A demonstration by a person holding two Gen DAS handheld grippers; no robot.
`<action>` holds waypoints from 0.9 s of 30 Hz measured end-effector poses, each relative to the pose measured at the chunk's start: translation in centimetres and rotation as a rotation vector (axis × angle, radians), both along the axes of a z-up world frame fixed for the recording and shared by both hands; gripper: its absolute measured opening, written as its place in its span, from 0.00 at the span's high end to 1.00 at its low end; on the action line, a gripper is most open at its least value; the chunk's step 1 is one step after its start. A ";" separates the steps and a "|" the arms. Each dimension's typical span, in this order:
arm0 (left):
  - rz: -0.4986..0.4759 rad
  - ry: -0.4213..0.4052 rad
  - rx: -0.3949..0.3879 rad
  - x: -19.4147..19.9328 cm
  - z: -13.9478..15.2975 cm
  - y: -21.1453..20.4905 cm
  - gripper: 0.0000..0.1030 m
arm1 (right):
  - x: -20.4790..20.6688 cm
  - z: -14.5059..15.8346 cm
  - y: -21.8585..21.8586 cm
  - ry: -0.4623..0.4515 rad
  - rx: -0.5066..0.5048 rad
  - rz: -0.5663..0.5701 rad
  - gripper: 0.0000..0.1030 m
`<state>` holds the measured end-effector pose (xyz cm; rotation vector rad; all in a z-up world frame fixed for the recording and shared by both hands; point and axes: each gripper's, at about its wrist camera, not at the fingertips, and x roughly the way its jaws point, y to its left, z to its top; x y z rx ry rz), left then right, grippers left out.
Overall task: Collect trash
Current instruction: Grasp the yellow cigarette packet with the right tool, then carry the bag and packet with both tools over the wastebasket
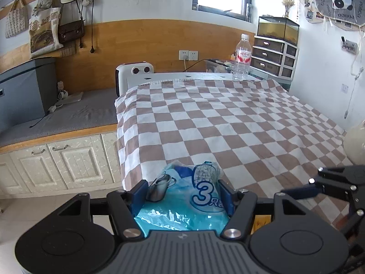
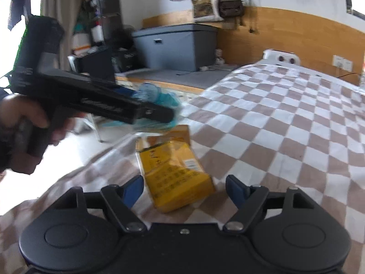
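Left gripper: blue pads clamped on a crumpled blue-and-white plastic wrapper printed with a large "3", held above the near edge of the checkered brown-and-white cloth covering the worktop. In the right wrist view the same gripper appears blurred at left, gripped by a hand, wrapper bunched at its tip.

Right gripper: jaws apart, pads not touching anything. A yellow plastic snack packet with dark print lies on the cloth between and just ahead of the fingers.

Clear plastic water bottle with red label stands upright at the far edge of the worktop.
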<state>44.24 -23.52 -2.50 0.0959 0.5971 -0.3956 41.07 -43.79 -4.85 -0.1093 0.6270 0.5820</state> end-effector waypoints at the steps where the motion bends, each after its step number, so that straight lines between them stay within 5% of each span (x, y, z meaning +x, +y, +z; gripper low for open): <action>1: 0.000 -0.003 0.006 0.0 -0.1 -0.1 0.37 | 0.1 -0.1 0.2 -0.005 -0.007 -0.014 0.23; 11: 0.031 -0.019 0.004 -0.9 0.1 0.8 0.37 | 0.3 -0.3 1.9 -0.017 -0.044 -0.005 0.36; 27: 0.072 -0.044 0.003 -5.9 0.5 5.0 0.37 | -2.2 -0.3 2.7 -0.034 0.047 -0.310 0.40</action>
